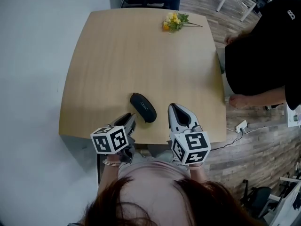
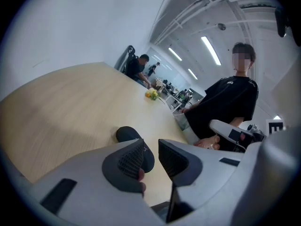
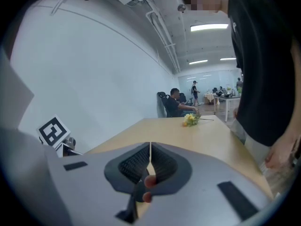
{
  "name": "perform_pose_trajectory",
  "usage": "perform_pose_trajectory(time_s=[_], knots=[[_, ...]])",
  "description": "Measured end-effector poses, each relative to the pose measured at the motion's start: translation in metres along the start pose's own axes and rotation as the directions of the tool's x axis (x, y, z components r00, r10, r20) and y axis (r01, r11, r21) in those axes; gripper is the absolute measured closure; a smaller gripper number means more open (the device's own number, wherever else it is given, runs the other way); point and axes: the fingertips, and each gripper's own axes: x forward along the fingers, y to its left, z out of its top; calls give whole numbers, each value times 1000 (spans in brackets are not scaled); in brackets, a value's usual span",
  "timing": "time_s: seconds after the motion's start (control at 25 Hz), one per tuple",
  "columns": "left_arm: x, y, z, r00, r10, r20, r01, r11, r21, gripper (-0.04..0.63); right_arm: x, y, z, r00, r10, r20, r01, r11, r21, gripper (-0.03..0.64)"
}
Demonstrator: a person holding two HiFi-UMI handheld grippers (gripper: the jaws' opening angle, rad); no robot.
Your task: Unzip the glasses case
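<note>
The black oval glasses case lies zipped shut on the wooden table, near the front edge. My left gripper hovers just in front of and left of the case, its jaws a small gap apart with nothing between them. In the left gripper view the case shows just beyond the left gripper, partly hidden by the left jaw. My right gripper is to the right of the case and apart from it. In the right gripper view the right gripper has its pads pressed together, empty.
A small bunch of yellow flowers lies at the table's far edge. A person in black stands at the table's right side, a hand near its corner. A white power strip lies on the floor at the right.
</note>
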Motion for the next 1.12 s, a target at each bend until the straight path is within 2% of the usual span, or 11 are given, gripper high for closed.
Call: perform_pose_trajectory(time_s=[0.2,0.36,0.48,0.92,1.12], knots=[[19,16,-5,999,33,-22,-34,998,-59,497,13,-7,0,1000,19,-14,-19,1000,-1,603],[36,29,-15,999,32,-36,-37,985,-166,482,19,-12,0,999,23,-23,-23,1000,-3,603],[46,33,-21,998,20,-57,-32,976,-218,465,21,-18,1,1000,21,-22,-21,1000,-3,603],[78,44,-38,988,18,-151,-59,960,-273,411,32,-36,3,999,13,-30,-13,1000,-8,603],[87,48,-47,982,-17,-190,-47,945,-324,379,36,-39,2,999,7,-34,-8,1000,-2,603]])
